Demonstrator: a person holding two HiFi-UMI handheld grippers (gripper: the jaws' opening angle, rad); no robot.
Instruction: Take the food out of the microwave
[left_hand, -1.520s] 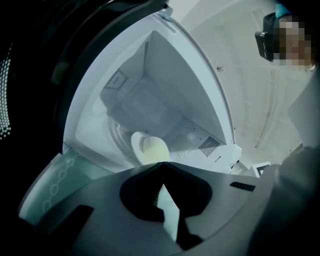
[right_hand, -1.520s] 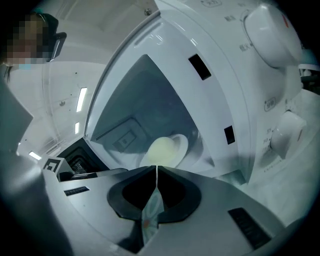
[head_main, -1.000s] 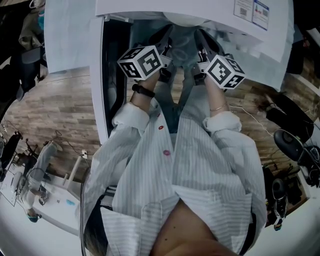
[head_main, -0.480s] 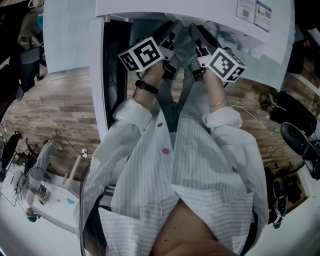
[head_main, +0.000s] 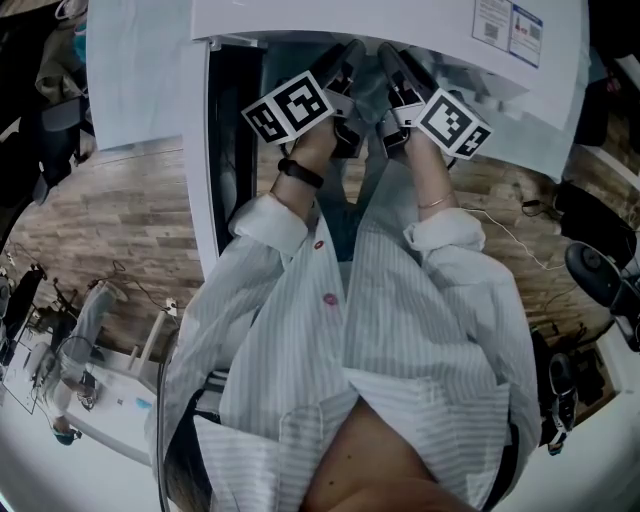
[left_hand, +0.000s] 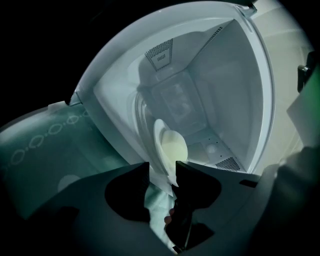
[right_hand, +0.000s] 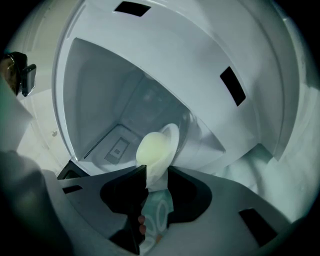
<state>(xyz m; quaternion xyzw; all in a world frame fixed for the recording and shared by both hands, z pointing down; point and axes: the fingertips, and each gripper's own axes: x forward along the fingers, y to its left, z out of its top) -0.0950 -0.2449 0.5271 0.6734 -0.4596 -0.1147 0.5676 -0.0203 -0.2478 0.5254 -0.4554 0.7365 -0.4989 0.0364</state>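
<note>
Left gripper (left_hand: 162, 172) and right gripper (right_hand: 156, 175): the jaws of both have just been opening and are now standing wide apart. Each is straddling the rim of a round white plate (left_hand: 159, 142) carrying pale yellow domed food (left_hand: 174, 147). The plate is sitting inside the white microwave cavity (left_hand: 225, 90).

The floor (head_main: 110, 215) is brown wood plank, evenly lit. At lower left stands a white table (head_main: 125, 410) with small clutter (head_main: 65, 385) on it. A thin white cable (head_main: 515, 235) trails across the planks at right, near dark gear (head_main: 600, 275) that may be chair bases or equipment; the warped edge of the head view makes it hard to tell. A pale panel (head_main: 135, 80) stands at upper left.
</note>
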